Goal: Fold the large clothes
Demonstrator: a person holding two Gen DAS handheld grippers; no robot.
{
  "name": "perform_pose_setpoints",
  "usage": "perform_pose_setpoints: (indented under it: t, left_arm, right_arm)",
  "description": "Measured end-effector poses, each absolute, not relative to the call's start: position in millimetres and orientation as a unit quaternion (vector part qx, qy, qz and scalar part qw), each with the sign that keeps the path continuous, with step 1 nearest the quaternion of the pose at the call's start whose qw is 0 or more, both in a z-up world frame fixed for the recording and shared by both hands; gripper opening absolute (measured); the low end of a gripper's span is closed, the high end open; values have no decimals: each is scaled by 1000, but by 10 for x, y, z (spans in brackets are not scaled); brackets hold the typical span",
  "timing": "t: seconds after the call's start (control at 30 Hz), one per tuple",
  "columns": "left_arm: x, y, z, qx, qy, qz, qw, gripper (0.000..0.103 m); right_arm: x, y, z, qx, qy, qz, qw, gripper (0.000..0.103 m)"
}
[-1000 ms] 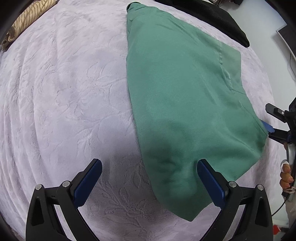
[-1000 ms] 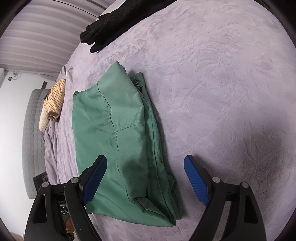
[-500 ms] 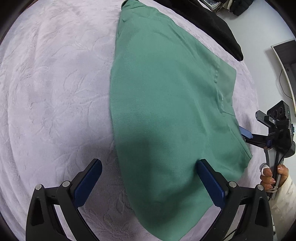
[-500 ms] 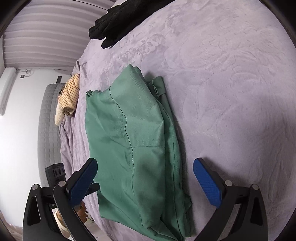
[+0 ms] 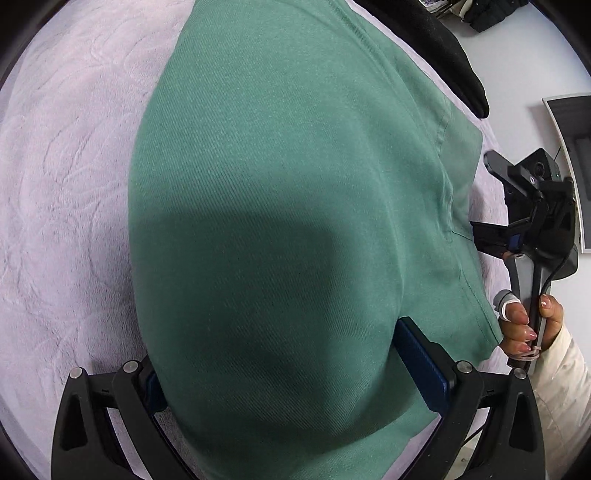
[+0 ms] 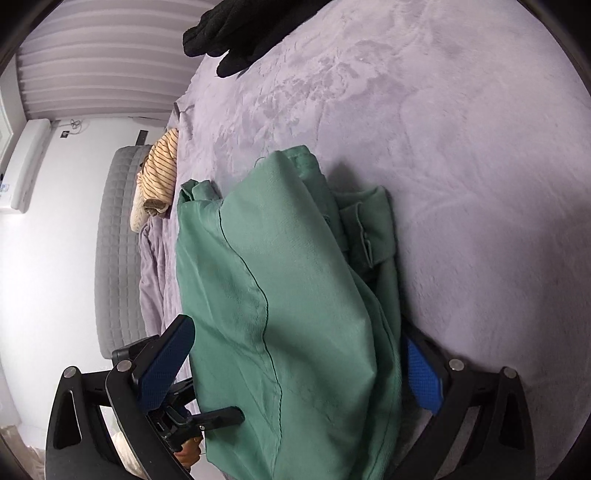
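A folded green garment (image 5: 280,206) lies on the lilac plush blanket (image 5: 62,229). My left gripper (image 5: 288,376) is open and straddles its near end; the cloth bulges between the jaws and hides most of the left pad. In the right wrist view the same garment (image 6: 295,295) shows a dark seam and stacked folded layers on its right. My right gripper (image 6: 295,369) is wide open, one blue pad on each side of the cloth's end, the left pad clear of it. The right gripper (image 5: 517,225) also appears at the garment's right edge, held by a hand (image 5: 524,325).
A black garment (image 6: 236,33) lies at the far side of the blanket, also in the left wrist view (image 5: 443,48). A yellow striped garment (image 6: 159,173) sits at the bed's edge by a grey quilted mattress side (image 6: 114,240). A grey panel (image 5: 569,166) stands off the bed.
Both grippers came closer and lower onto the green garment, which now fills the views and sits between both pairs of jaws. The right jaws spread wider.
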State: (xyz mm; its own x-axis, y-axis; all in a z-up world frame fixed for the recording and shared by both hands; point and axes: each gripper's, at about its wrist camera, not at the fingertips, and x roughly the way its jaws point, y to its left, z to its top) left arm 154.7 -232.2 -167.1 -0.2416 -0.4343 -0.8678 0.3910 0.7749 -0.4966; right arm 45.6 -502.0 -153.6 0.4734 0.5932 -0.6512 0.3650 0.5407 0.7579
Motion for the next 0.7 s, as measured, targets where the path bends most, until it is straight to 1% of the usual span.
perform_pose_setpoints:
  t: [0.03,0.07,0.1,0.13,0.17,0.2,0.27,0.3,0.37,0.43,0.6,0.7]
  left_arm:
    - [1541,-2341,-1660,-13,712,-336,616,103]
    - [1533,-2345,-1644,-11,710,-336,619,98]
    - [1526,-2333,-1620,-9,706,-337,623,94]
    - [1519,-2330,-1593,-7,703,-339,626,87]
    - [1522,-2315,-1570,-8,699,-341,628,78]
    - [1527,-2284,-1551,-12,696,-344,630,74]
    - [1533,-2234,-1483,-25,691,-353,630,57]
    - [1529,-2219,-1439,-31,687,-359,631,54]
    - [1526,-2212,-1328,-34,678,-372,633,47]
    - [1513,-2182,-1199,-37,666,-389,635,45]
    - [1448,-1967,-859,-51,644,-422,636,45]
    - [1387,-1668,-668,-57,636,-433,636,45]
  right_arm:
    - [490,-5022,-1558,477,506,76,714,103]
    - [505,-5030,-1577,485,505,70,710,102]
    - [512,-5039,-1590,494,504,62,706,98]
    - [514,-5043,-1592,498,505,54,703,92]
    - [510,-5057,-1609,499,511,44,699,58]
    - [502,-5067,-1639,497,521,33,693,32]
    - [456,-5071,-1632,510,509,42,692,22]
    - [442,-5057,-1595,509,503,46,697,19]
    - [401,-5031,-1531,524,485,55,698,18]
    - [366,-4989,-1447,547,462,67,695,17]
    - [280,-4773,-1116,570,420,99,699,17]
    - [217,-4578,-868,570,407,106,705,17]
